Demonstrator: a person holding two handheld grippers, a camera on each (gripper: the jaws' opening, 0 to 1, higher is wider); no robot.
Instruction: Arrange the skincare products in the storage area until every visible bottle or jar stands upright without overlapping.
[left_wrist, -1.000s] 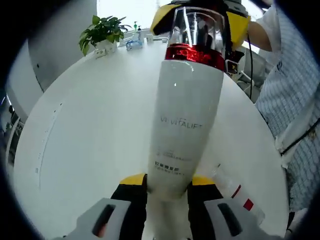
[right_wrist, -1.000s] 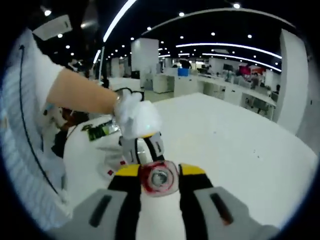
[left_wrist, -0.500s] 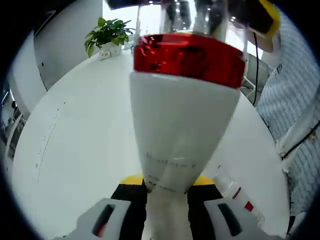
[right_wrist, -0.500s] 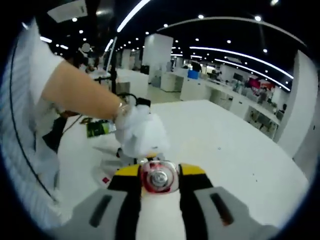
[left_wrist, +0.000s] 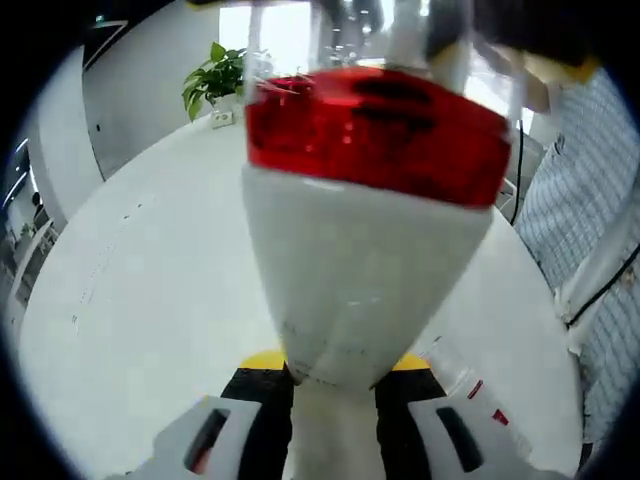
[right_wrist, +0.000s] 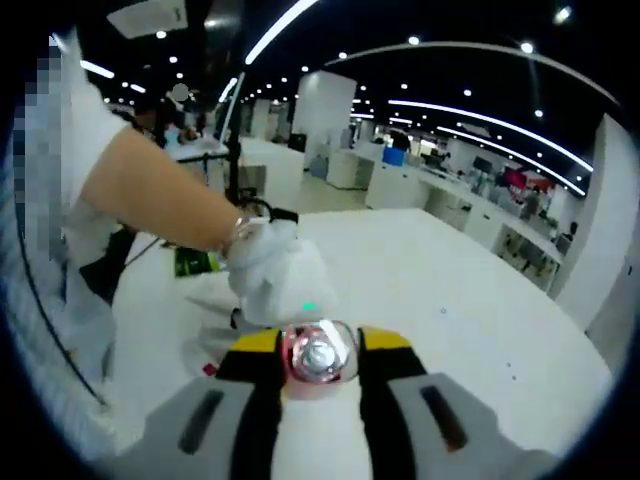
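A tall white bottle (left_wrist: 365, 260) with a red band and a clear cap is held in the air between both grippers. My left gripper (left_wrist: 335, 385) is shut on its base, and the bottle leans towards that camera, looming large. My right gripper (right_wrist: 318, 356) is shut on the clear cap (right_wrist: 318, 352), which I see end-on between its yellow-tipped jaws. A small white bottle with red marks (left_wrist: 470, 385) lies flat on the round white table (left_wrist: 150, 280), to the right of the left gripper.
A potted plant (left_wrist: 222, 75) and small items stand at the table's far edge. A person in a checked shirt (left_wrist: 600, 200) stands at the right. A white-gloved hand (right_wrist: 275, 275) shows just beyond the cap. An open office lies behind.
The bottle's capped end has tipped closer to the left camera and looks much bigger. Both grippers have kept their hold, and the right gripper view has lifted slightly.
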